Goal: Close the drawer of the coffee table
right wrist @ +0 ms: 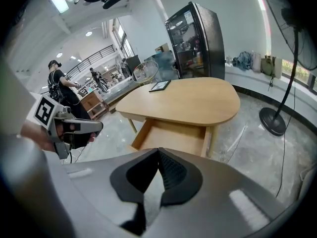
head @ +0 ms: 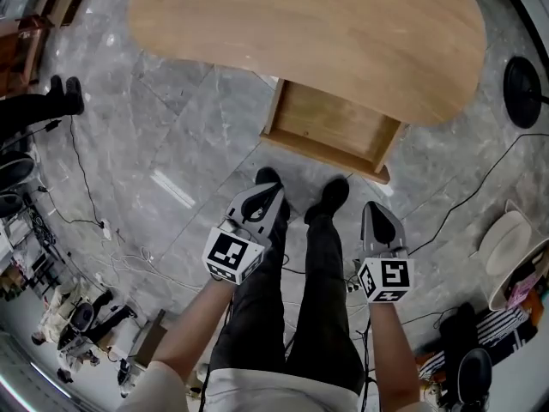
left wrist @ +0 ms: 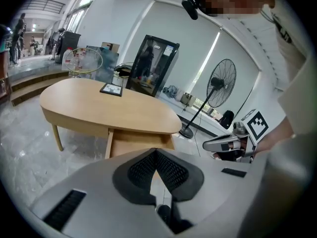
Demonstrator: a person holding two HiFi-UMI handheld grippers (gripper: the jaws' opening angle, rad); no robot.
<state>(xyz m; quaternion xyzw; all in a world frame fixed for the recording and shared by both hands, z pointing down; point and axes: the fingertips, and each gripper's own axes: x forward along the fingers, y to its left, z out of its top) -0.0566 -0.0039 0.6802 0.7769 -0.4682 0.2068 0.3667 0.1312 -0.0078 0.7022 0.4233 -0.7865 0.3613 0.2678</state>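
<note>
A light wooden coffee table (head: 309,33) stands on the grey marble floor, and its drawer (head: 330,129) is pulled out toward me with nothing visible inside. The same drawer (left wrist: 141,140) shows under the tabletop in the left gripper view, and the drawer (right wrist: 171,138) also shows in the right gripper view. My left gripper (head: 268,197) hangs shut near my left shoe, well short of the drawer front. My right gripper (head: 376,217) is shut too, on the other side of my legs. Neither holds anything or touches the table.
A standing fan (head: 523,88) is right of the table with a cable trailing over the floor. A white bin (head: 508,247) and bags lie at the right. Cables and a power strip (head: 103,227) run at the left. A dark framed item (left wrist: 111,89) lies on the tabletop.
</note>
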